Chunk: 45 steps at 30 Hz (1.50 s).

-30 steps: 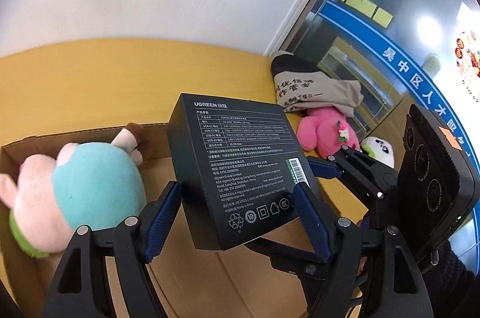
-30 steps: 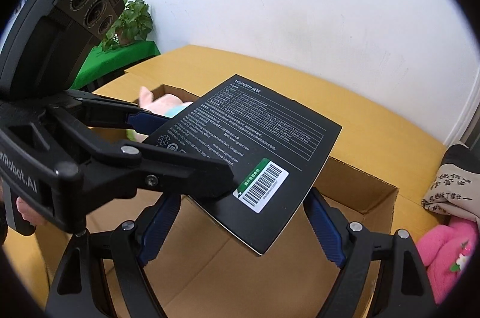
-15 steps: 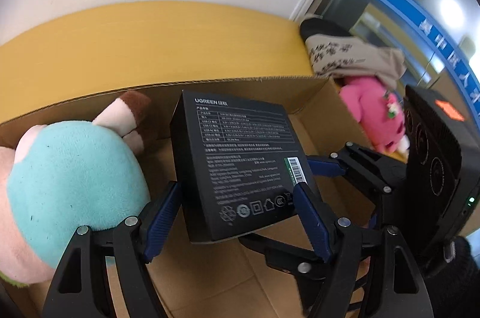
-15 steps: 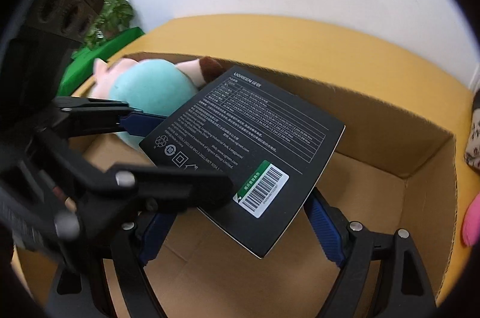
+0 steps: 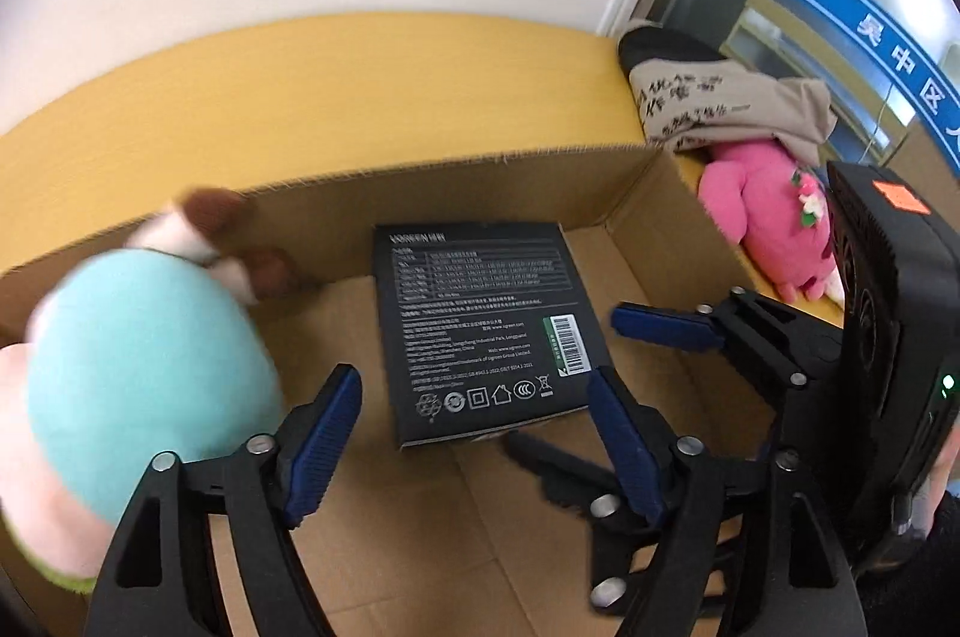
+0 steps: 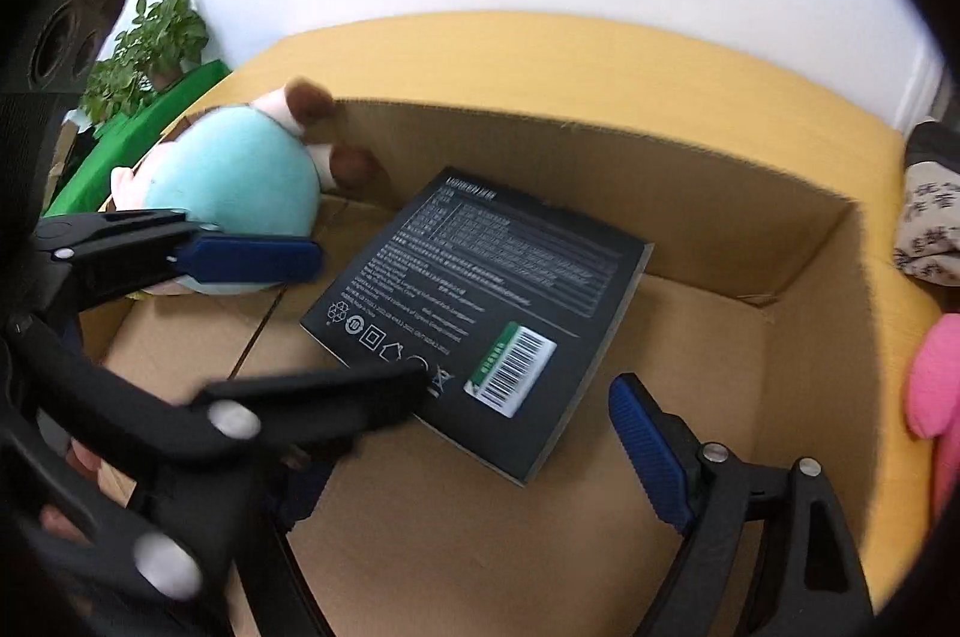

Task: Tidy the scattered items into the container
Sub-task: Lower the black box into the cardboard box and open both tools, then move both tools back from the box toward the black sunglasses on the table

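1. Furthest left of the left tongs (image 5: pixel 474 385) a soft toy (image 5: pixel 138 385) with a teal body sits in the cardboard carton (image 5: pixel 480 193). It is close beside the left blue pad (image 5: pixel 324 439), and its brown-tipped feet are against the far wall.
2. The left tongs point down into the carton and their jaws are opening. The black box (image 5: pixel 480 331) lies between and just ahead of the two pads, and neither pad presses on it.
3. That black box is down on the carton floor, printed side and barcode sticker up (the small print is too blurred for us to read). Its far edge is near the back wall.
4. The right tongs (image 6: pixel 474 427) come in from the right of the left pair and also point down over the box. We see one blue pad (image 6: pixel 648 457) clear of the box's edge. The other finger is mostly hidden behind the left tongs, but the jaws stand wide and grip nothing.
5. Right of both tongs, outside the carton wall, a pink soft toy (image 5: pixel 762 217) lies on the yellow table (image 5: pixel 300 96).
6. Just beyond the pink toy a printed cloth bag (image 5: pixel 708 96) is slumped on the table.
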### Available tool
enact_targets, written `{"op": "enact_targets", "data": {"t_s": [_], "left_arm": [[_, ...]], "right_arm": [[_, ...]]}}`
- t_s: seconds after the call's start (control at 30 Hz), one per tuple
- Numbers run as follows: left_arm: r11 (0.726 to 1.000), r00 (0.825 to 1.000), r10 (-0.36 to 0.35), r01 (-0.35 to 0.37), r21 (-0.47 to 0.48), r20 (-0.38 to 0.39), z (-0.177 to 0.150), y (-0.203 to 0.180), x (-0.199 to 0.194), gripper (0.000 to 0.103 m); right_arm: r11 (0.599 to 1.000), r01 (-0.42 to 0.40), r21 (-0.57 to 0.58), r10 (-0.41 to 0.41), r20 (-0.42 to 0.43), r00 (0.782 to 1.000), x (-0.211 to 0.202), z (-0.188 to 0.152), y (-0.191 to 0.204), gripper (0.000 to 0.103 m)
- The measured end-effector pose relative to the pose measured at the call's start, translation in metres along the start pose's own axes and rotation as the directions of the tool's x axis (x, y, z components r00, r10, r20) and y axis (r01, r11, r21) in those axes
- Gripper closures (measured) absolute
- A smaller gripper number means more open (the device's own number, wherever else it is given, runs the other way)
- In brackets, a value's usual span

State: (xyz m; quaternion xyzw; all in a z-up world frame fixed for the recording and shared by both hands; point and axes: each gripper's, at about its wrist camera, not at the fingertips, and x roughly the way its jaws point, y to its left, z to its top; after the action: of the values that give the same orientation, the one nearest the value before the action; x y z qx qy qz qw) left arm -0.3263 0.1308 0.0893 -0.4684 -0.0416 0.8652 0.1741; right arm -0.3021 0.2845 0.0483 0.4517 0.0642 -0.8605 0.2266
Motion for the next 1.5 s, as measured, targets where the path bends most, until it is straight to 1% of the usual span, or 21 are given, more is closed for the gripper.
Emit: {"op": "enact_targets", "data": {"t_s": [0.1,0.17,0.23,0.27,0.3,0.33,0.43,0.5,0.53,0.6,0.67,0.7,0.8,0.87,0.97,1.0,1.1,1.33,1.4,1.47,1.5], "left_arm": [[1.000,0.999,0.003,-0.004,0.015,0.051,-0.007,-0.004,-0.028,0.017],[0.999,0.996,0.012,-0.015,0.034,0.091,-0.019,-0.009,-0.054,0.014],[0.994,0.989,0.058,-0.070,0.081,0.137,-0.036,-0.016,-0.083,0.011],[0.989,0.981,0.096,-0.113,0.093,0.169,-0.049,-0.017,-0.101,0.008],[0.987,0.976,0.111,-0.130,0.093,0.187,-0.055,-0.018,-0.112,0.005],[0.986,0.971,0.118,-0.139,0.088,0.207,-0.068,-0.016,-0.129,0.005],[0.988,0.963,0.135,-0.150,0.048,0.233,-0.097,-0.004,-0.162,0.003],[0.982,0.954,0.175,-0.187,0.024,0.245,-0.119,0.005,-0.175,0.000],[0.979,0.952,0.195,-0.204,0.011,0.235,-0.130,0.011,-0.177,0.000],[0.978,0.956,0.206,-0.209,-0.010,0.207,-0.148,0.019,-0.175,0.000],[0.974,0.959,0.226,-0.225,-0.024,0.170,-0.165,0.026,-0.169,0.000],[0.973,0.961,0.231,-0.230,-0.027,0.151,-0.173,0.029,-0.166,0.000],[0.979,0.973,0.205,-0.201,-0.045,0.105,-0.191,0.033,-0.158,0.000],[0.979,0.976,0.203,-0.199,-0.044,0.085,-0.201,0.031,-0.154,0.001],[0.978,0.979,0.202,-0.201,-0.056,0.027,-0.217,0.032,-0.145,0.004],[0.973,0.973,0.229,-0.228,-0.034,0.019,-0.220,0.030,-0.143,0.006],[0.971,0.971,0.237,-0.236,-0.037,0.031,-0.228,0.026,-0.149,0.007],[0.965,0.966,0.258,-0.256,-0.059,0.022,-0.242,0.018,-0.158,0.007],[0.961,0.962,0.271,-0.269,-0.067,0.026,-0.245,0.015,-0.162,0.007],[0.959,0.959,0.280,-0.276,-0.063,0.049,-0.248,0.011,-0.168,0.007],[0.958,0.956,0.283,-0.279,-0.060,0.074,-0.249,0.007,-0.174,0.007]], "right_arm": [[0.999,0.036,-0.007,-0.036,0.015,0.999,-0.025,-0.004,0.004,0.017],[0.998,0.059,-0.031,-0.057,0.053,0.997,-0.053,-0.009,0.016,0.017],[0.998,0.056,-0.039,-0.052,0.088,0.995,-0.076,-0.012,0.025,0.017],[0.998,0.052,-0.030,-0.049,0.110,0.993,-0.094,-0.017,0.031,0.017],[0.999,0.047,-0.019,-0.044,0.126,0.991,-0.104,-0.017,0.036,0.017],[0.999,0.035,-0.003,-0.035,0.142,0.989,-0.117,-0.022,0.040,0.017],[0.999,0.006,0.040,-0.013,0.178,0.984,-0.152,-0.039,0.052,0.017],[0.999,0.000,0.040,-0.007,0.176,0.984,-0.157,-0.053,0.058,0.016],[0.999,0.014,0.035,-0.019,0.159,0.987,-0.152,-0.065,0.061,0.016],[0.998,0.019,0.057,-0.025,0.101,0.995,-0.138,-0.083,0.060,0.016],[0.993,0.023,0.117,-0.028,0.043,0.999,-0.127,-0.105,0.053,0.016],[0.991,0.020,0.134,-0.026,0.043,0.999,-0.128,-0.114,0.052,0.016],[0.988,0.045,0.145,-0.050,0.035,0.998,-0.129,-0.136,0.054,0.016],[0.987,0.070,0.142,-0.072,0.005,0.997,-0.125,-0.149,0.055,0.016],[0.988,0.061,0.145,-0.066,0.028,0.997,-0.130,-0.157,0.053,0.016],[0.988,0.069,0.139,-0.073,0.026,0.997,-0.131,-0.158,0.053,0.016],[0.989,0.082,0.126,-0.087,0.042,0.995,-0.131,-0.162,0.053,0.016],[0.992,0.068,0.106,-0.073,0.049,0.996,-0.138,-0.171,0.049,0.016],[0.993,0.059,0.102,-0.065,0.058,0.996,-0.140,-0.173,0.048,0.016],[0.993,0.044,0.106,-0.051,0.071,0.996,-0.145,-0.174,0.045,0.016],[0.993,0.047,0.110,-0.056,0.080,0.995,-0.149,-0.174,0.044,0.016]]}}
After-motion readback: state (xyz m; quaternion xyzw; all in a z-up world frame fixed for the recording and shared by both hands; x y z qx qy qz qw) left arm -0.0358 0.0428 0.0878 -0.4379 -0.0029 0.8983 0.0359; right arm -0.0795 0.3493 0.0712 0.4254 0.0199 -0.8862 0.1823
